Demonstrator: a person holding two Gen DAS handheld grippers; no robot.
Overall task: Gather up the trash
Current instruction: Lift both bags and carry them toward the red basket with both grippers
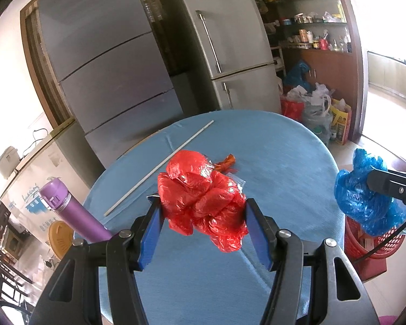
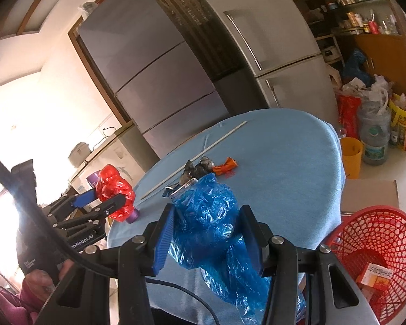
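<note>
My left gripper (image 1: 203, 211) is shut on a crumpled red plastic bag (image 1: 200, 197), held above the blue-covered round table (image 1: 284, 168). In the right wrist view the same red bag (image 2: 115, 189) shows at the left in that gripper. My right gripper (image 2: 205, 216) is shut on a crumpled blue plastic bag (image 2: 208, 216), whose tail hangs down below the pads. That blue bag (image 1: 365, 197) appears at the right edge of the left wrist view. A red mesh basket (image 2: 376, 257) with a small carton in it stands low at the right.
On the table lie an orange wrapper (image 2: 226, 165), crumpled dark and silvery scraps (image 2: 195, 170) and a long white stick (image 1: 159, 168). A purple flask (image 1: 73, 211) stands at the left edge. Two refrigerators (image 1: 224, 46) rise behind; bags and a yellow bin (image 2: 350, 157) crowd the floor.
</note>
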